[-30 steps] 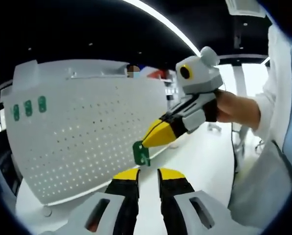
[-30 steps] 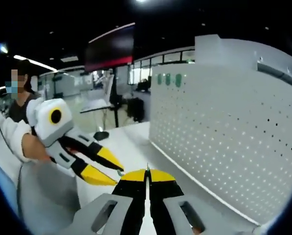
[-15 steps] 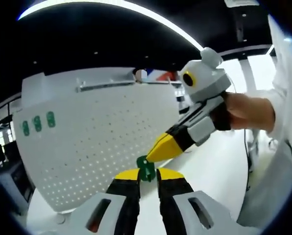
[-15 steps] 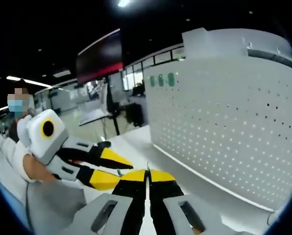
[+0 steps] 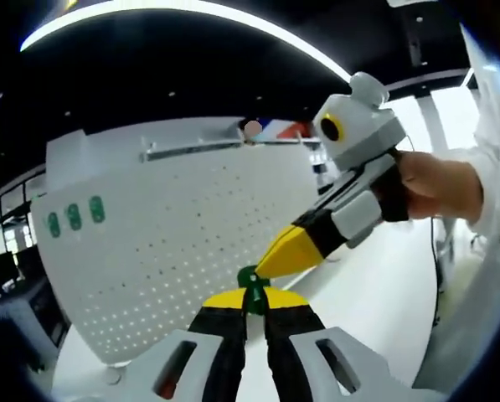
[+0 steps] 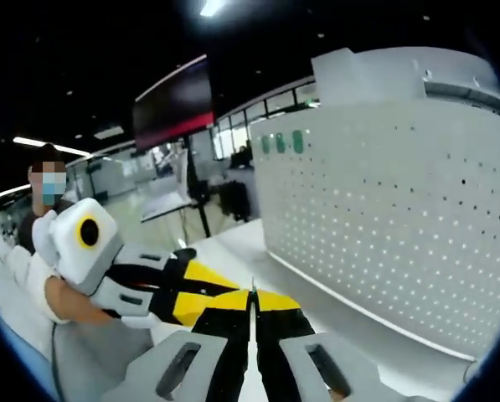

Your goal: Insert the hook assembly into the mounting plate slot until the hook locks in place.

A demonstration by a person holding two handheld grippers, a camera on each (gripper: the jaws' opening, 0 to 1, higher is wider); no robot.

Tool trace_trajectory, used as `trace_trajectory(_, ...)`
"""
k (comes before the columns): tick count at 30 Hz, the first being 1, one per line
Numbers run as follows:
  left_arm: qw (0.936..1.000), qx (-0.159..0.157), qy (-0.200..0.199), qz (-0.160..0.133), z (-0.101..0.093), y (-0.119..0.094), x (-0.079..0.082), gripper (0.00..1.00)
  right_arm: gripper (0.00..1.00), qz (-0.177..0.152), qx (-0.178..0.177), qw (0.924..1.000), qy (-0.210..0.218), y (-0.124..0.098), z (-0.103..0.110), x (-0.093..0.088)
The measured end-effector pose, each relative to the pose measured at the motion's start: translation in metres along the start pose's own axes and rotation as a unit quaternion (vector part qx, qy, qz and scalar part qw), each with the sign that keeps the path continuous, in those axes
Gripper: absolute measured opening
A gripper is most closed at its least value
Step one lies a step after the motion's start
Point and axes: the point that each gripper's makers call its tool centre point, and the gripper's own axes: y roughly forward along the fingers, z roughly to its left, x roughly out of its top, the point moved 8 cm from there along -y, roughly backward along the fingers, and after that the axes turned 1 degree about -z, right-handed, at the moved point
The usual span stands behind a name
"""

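Since a second ago the green hook (image 5: 251, 283) has come from out in front of the left gripper (image 5: 254, 299) down to its yellow tips, and the two tools have closed on each other.

Biggest thing in the room is the white pegboard (image 5: 178, 234), standing upright on the white table (image 5: 375, 285), dotted with rows of small holes, with three green hooks (image 5: 74, 215) already hanging near its upper corner; in the right gripper view the same board (image 6: 400, 218) rises on the right side. The right gripper (image 5: 285, 254) reaches in from the right of the left gripper view, held in a bare hand (image 5: 438, 180) with a white sleeve, its yellow tips pressed together on the top of the hook. The left gripper's jaws stand only narrowly apart, the hook's lower end sitting between their tips; whether they grip it I cannot tell. In the right gripper view its own jaws (image 6: 252, 300) are fully together, with just a thin sliver of the hook at the tip.
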Motion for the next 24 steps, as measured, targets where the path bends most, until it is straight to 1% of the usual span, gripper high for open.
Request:
trace_trajectory(12,1.0,0.004,0.007,0.002,0.0012,0.0004,-0.0006,0.04,0.0,0.0,0.005,1.0,0.005,0.002,0.0025,0.001)
trace_trajectory(17,1.0,0.002,0.006,0.005,0.0008,0.0006,-0.0015,0.04,0.0,0.003,0.004,1.0,0.0,0.0023,0.0027,0.0002)
trace_trajectory(24,0.9999,0.006,-0.008,0.003,0.0022,-0.0002,-0.0008,0.04,0.0,0.002,0.005,0.9995,-0.031,0.0028,0.0057,0.0024)
